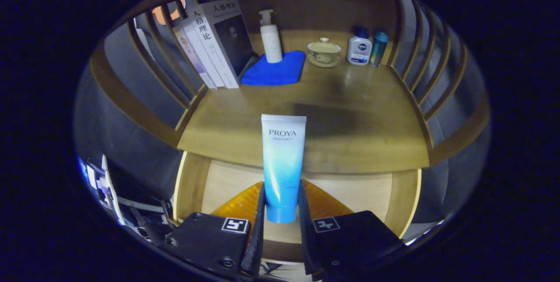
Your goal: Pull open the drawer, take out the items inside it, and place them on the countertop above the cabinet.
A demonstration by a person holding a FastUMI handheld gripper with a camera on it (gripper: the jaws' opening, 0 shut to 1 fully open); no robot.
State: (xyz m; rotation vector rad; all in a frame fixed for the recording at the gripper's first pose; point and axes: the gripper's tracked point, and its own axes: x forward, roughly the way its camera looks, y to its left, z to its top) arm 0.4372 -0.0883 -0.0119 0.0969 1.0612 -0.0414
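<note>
On the tabletop (245,129), at the back from left to right, stand leaning books (214,41), a white pump bottle (271,39) on a blue cloth (273,70), a lidded cup (324,51) and two small bottles (367,48). The gripper (282,212) holds a blue-white tube (283,164) upright, jaws clamped on its lower part, above the open drawer (350,192) and the tabletop's front edge.

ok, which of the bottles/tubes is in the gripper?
The blue-white tube, upright, cap down, pinched between both fingers. The pump bottle, white bottle and teal bottle stand far beyond on the countertop.
</note>
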